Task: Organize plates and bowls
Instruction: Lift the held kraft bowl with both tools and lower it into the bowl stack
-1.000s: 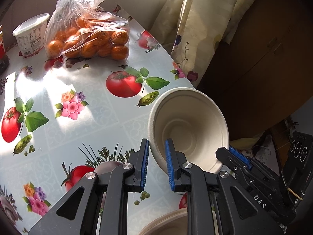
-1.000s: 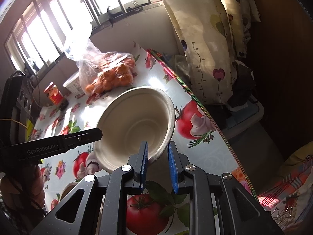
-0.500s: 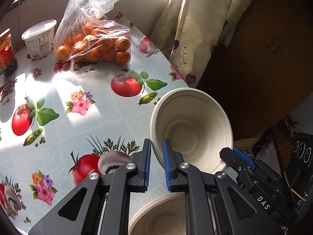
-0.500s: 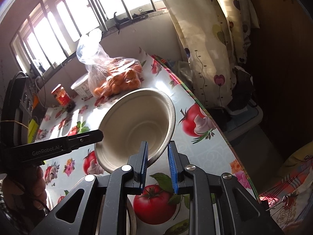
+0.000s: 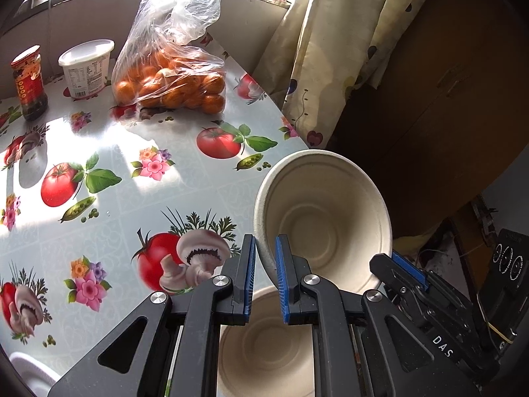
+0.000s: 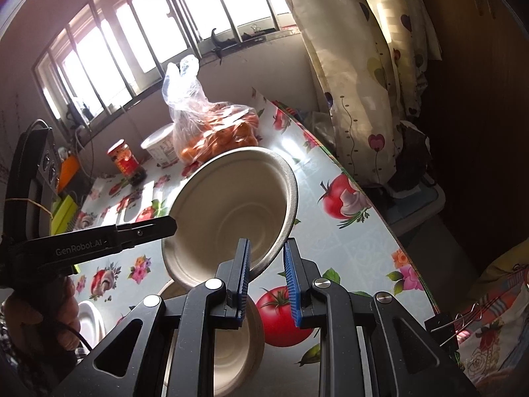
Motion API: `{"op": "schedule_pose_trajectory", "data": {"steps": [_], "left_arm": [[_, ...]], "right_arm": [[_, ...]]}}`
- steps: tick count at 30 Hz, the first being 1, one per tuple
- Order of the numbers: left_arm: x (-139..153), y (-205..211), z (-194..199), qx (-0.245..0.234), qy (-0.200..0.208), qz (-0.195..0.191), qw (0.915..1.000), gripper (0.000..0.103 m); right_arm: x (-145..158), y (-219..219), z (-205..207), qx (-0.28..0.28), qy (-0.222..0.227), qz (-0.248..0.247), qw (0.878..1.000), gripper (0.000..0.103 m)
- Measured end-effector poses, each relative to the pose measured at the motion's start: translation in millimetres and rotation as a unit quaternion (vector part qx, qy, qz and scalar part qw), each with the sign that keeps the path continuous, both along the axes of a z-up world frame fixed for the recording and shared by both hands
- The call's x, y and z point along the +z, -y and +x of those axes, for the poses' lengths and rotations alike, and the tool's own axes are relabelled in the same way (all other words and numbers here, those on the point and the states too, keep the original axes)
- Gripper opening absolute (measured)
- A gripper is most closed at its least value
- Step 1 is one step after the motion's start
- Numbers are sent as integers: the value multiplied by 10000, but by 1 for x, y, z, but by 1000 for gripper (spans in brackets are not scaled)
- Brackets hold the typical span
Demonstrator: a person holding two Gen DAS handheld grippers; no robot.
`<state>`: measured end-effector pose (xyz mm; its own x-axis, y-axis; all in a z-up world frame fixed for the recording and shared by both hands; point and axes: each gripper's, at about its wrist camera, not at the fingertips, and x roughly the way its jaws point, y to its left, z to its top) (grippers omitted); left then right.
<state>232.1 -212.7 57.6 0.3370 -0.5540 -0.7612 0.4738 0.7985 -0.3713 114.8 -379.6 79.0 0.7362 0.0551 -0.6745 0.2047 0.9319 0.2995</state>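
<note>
Worktop [image 5: 109, 198]: round, glossy oilcloth printed with tomatoes, mushrooms and flowers, strong sun patches. At the back a clear plastic bag of oranges [image 5: 172, 76], a white lidded tub [image 5: 86, 66] and a red-labelled jar [image 5: 28, 82].

I have one beige moulded-fibre bowl [image 5: 325, 221] off the worktop, tilted, hanging above the worktop's near edge. Both tongs pinch its rim from opposite sides: left tongs [image 5: 265, 283] pressed onto the near wall, right tongs [image 6: 266, 283] likewise.

A second matching bowl [image 5: 264, 344] sits on the worktop directly below. Matte, slightly grainy, ringed base, looks light and a bit flexible.

Progress: early to mid, I'd say. The lifted bowl isn't nested yet. A white plate edge [image 6: 87, 322] shows at lower left, untouched.
</note>
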Motion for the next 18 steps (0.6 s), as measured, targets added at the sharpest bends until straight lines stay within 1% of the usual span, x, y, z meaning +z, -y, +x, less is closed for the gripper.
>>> {"op": "schedule_pose_trajectory", "data": {"steps": [8,18], "left_arm": [[6,-17,-19,42,66,-120,9999,13],[4,-40,-37,109,53,-254,9996,13]], "right_arm": [[8,-17,-19,71,55,-58,9999,20],[9,-36,-35,134,52,-59,9999,20]]}}
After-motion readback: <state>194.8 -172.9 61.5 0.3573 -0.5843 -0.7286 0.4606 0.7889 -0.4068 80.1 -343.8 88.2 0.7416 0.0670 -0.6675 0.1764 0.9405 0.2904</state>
